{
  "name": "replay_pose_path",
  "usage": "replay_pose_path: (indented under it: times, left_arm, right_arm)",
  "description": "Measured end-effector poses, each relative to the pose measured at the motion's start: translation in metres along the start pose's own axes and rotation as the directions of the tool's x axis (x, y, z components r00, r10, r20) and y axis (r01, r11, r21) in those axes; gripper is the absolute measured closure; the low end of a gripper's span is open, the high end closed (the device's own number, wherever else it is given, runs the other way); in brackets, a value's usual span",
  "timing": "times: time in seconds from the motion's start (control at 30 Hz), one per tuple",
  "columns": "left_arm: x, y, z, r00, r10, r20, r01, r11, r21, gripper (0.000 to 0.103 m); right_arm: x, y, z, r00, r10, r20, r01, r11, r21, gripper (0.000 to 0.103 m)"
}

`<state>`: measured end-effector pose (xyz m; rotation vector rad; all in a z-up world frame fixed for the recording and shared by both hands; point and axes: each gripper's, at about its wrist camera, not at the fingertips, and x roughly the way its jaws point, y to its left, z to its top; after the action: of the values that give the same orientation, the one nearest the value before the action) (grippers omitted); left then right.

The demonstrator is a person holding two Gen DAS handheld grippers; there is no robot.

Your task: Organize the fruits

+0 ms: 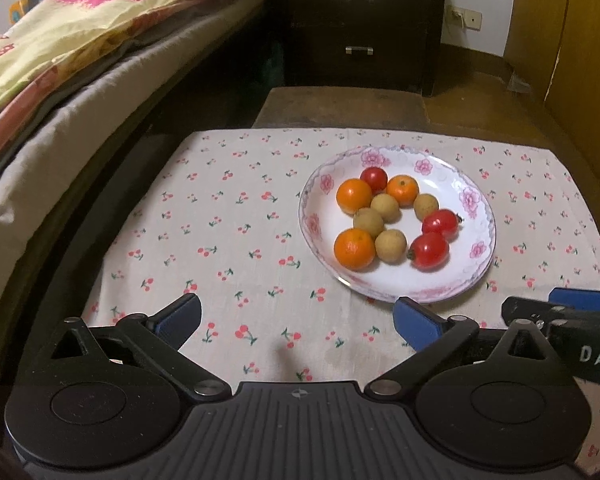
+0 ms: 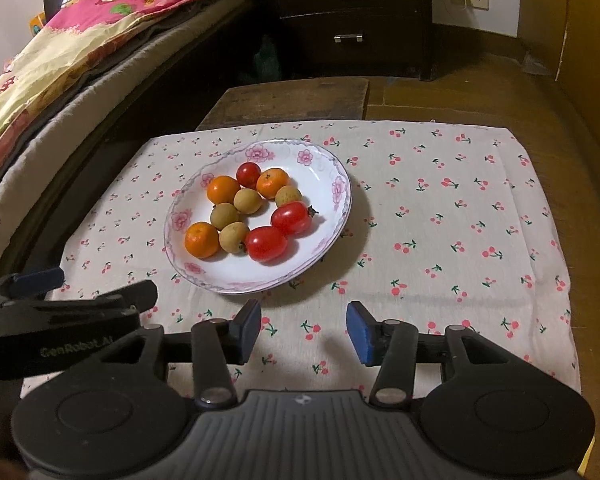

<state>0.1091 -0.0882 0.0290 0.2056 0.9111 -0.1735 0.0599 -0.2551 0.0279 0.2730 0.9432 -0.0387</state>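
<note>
Nearest, the left claw [image 1: 296, 320] stands spread wide over the cherry-print cloth [image 1: 228, 232] with nothing between its pads. The right claw [image 2: 304, 330] is parted more narrowly, also empty, just short of the plate's near rim. Both hover near the bench's [image 2: 284, 96] front edge.

Beyond them the flowered plate [image 1: 476, 248] holds all the fruit in one loose cluster: three oranges [image 1: 354, 249], three red tomatoes [image 1: 429, 250] and four small tan fruits [image 1: 390, 245], several touching.

These look light and round, likely to roll if nudged. The tomatoes seem thin-skinned and soft, so a gentle pinch across the widest part would suit; the oranges appear firmer. The plate itself looks breakable and smooth.

Farther off lie a bed [image 1: 60, 92] at left and a dark drawer cabinet [image 1: 356, 28]. What the tan fruits are cannot be told, and no sorting containers are in view.
</note>
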Motion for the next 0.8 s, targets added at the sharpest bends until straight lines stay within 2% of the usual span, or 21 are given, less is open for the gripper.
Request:
replay_pose_path:
  times: [0.2, 0.8]
  left_arm:
    - [-0.006, -0.005, -0.009, 1.000, 0.030, 0.002, -0.030, 0.998, 0.048, 0.000]
    - [-0.021, -0.003, -0.030, 1.000, -0.009, -0.011, 0.010, 0.999, 0.032, 0.000]
  right_arm:
    - [-0.006, -0.001, -0.008, 1.000, 0.001, -0.002, -0.001, 1.000, 0.008, 0.055]
    - [-0.024, 0.001, -0.030, 1.000, 0.007, 0.000, -0.007, 1.000, 0.018, 0.054]
